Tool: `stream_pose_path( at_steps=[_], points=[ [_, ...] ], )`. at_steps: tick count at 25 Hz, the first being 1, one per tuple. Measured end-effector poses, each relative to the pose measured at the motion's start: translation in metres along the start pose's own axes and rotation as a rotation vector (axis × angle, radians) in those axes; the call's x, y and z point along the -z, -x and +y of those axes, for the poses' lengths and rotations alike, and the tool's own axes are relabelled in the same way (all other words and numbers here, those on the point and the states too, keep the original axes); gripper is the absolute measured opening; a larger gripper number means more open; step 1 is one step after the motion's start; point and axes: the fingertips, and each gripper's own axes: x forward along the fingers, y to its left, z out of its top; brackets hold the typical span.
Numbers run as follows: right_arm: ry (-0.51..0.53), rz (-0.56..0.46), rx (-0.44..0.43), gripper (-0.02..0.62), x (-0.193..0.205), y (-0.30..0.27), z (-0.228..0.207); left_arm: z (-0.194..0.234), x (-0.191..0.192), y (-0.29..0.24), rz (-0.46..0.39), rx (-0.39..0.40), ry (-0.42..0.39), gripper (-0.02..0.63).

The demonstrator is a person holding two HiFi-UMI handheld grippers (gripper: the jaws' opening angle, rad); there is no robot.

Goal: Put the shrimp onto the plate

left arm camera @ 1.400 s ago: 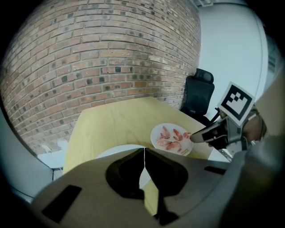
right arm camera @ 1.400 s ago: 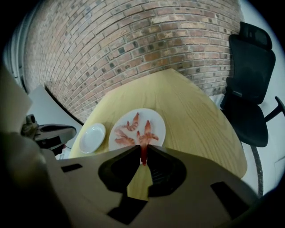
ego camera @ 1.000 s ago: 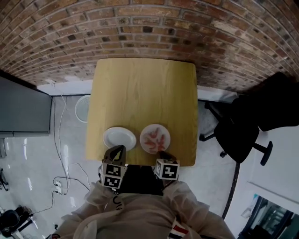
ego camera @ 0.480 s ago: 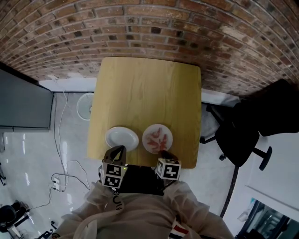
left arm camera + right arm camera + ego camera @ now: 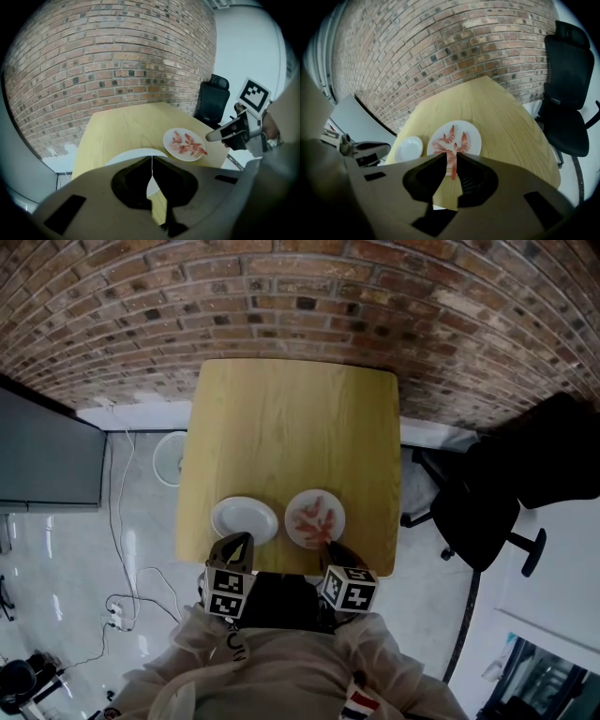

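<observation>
Two grippers sit at the near edge of the table [image 5: 281, 427], at six o'clock in the head view. The right gripper [image 5: 451, 156] has its fingers [image 5: 436, 161] drawn nearly together, pinching one shrimp [image 5: 452, 168]. The shrimp stands lengthwise in the narrow gap, its tail hanging past the tips toward six o'clock. Whether it still touches the plate behind it cannot be told.

The left gripper [image 5: 151, 159] has its fingers pressed flat together, with only a thin seam between them and nothing in it.

Just beyond the right gripper's tips, at twelve o'clock, lies the shrimp plate [image 5: 474, 140], white, with several more shrimp [image 5: 449, 134] spread over it. The empty plate [image 5: 408, 148] lies at nine o'clock from it, near but not touching, straight ahead of the left gripper.

Both plates rest close to the table's front edge. Past them the bare wooden top runs toward the brick wall [image 5: 281, 296] at twelve o'clock. A black office chair [image 5: 487, 502] stands off the table's three o'clock side.
</observation>
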Motion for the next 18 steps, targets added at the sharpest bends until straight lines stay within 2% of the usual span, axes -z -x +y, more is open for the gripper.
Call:
stream_pose_path(
  at_steps=[3,7,18],
  points=[
    [0.001,-0.096,-0.036,0.067,-0.023,0.018,0.008,0.001,-0.006,0.006,-0.023,-0.002,-0.010,0.011],
    [0.059,-0.177,-0.040,0.067,-0.043,0.034,0.018,0.001,-0.019,0.017,-0.065,-0.002,-0.020,0.011],
    [0.087,-0.233,-0.056,0.066,-0.046,0.057,0.041,0.011,-0.042,0.053,-0.148,-0.032,-0.026,0.009]
  ],
)
